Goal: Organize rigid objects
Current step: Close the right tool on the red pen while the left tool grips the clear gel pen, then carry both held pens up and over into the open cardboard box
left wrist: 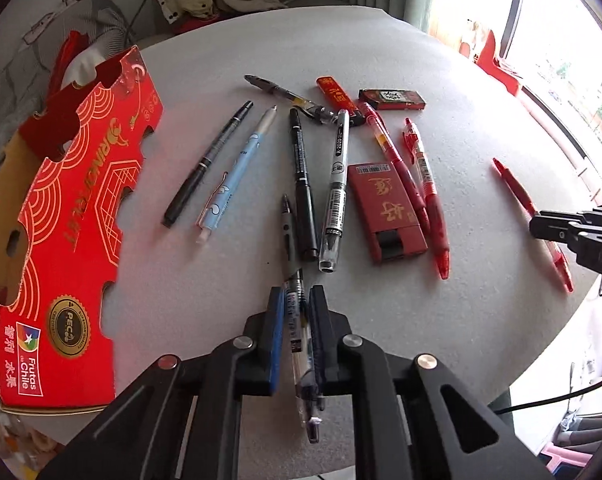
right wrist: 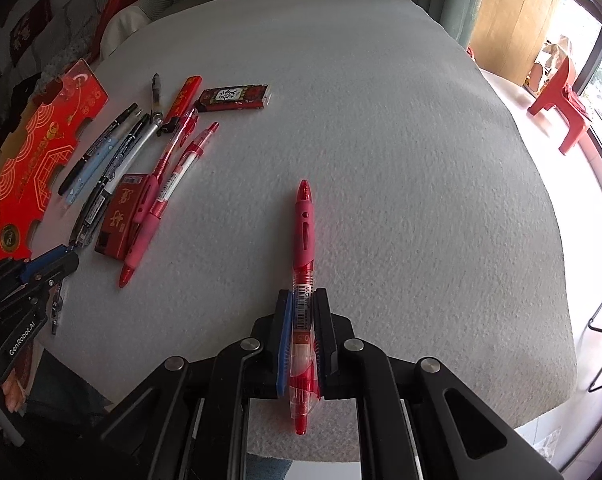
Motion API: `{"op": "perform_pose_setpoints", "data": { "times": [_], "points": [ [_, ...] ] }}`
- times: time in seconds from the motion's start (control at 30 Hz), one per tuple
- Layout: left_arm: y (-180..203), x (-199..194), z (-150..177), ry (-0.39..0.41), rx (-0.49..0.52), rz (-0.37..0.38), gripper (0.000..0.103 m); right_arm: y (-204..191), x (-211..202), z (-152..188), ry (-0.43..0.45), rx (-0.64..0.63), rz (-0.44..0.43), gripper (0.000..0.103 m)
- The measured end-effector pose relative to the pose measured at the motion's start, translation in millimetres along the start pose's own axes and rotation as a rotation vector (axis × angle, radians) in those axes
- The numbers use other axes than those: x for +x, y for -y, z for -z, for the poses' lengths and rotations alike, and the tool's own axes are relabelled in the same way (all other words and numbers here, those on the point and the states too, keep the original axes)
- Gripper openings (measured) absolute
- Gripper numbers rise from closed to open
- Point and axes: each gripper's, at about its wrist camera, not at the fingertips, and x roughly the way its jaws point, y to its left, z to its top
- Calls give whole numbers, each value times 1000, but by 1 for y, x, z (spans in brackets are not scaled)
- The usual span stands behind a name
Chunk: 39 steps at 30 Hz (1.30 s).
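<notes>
Left tool point(left wrist: 297, 300) clenched on slim clear-barrelled pen point(left wrist: 297, 320); right tool point(right wrist: 304, 304) grips translucent red pen point(right wrist: 304, 240); nubby white foam mat point(right wrist: 381, 120).

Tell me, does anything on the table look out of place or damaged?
Nothing looks damaged. The pens lie loose at mixed angles beside the red fruit box; one red pen sits apart, gripped by the right gripper.

Left gripper point(left wrist: 297, 300) clamps a clear pen point(left wrist: 297, 320); red box point(left wrist: 69, 216) leftward — pens scattered ahead.
</notes>
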Motion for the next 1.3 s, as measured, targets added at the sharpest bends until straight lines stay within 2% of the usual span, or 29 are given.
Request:
{"op": "perform_pose_setpoints", "data": {
  "times": [0.17,0.2,0.3,0.33,0.43,0.67,0.7,0.73,0.77,0.8,0.83,0.87,0.97,1.07,1.3],
  "points": [
    [10,-2,3,38,54,-53,20,0,1,-1,2,-1,1,11],
    [8,-2,4,41,55,-58,27,0,1,-1,1,1,-1,11],
    [-8,-4,10,29,8,-50,62,0,1,-1,1,6,-3,11],
    [-17,-3,14,24,-19,-31,66,0,1,-1,2,7,-3,11],
    [-26,-3,16,13,-56,-7,68,2,1,-1,9,14,-8,11],
    [-3,2,4,36,-37,-81,68,4,1,-1,4,21,-23,11],
    [0,3,3,36,-33,-94,67,4,1,-1,4,21,-22,11],
    [2,3,2,37,-29,-90,55,4,0,-1,4,24,-20,11],
    [3,2,1,32,-27,-32,42,4,0,-1,6,29,-17,11],
    [6,1,1,27,-15,5,21,4,0,-1,10,37,-15,11],
    [10,0,1,23,3,11,12,4,-1,0,15,52,-17,11],
    [14,-1,1,20,21,2,12,5,-1,2,22,66,-24,11],
    [5,-3,1,0,-33,60,11,5,-6,9,49,98,-43,11],
    [2,-5,2,-1,-52,67,11,6,-13,15,78,131,-56,11],
    [0,-23,5,40,-62,95,11,0,-28,20,121,159,-78,11]
  ]
}}
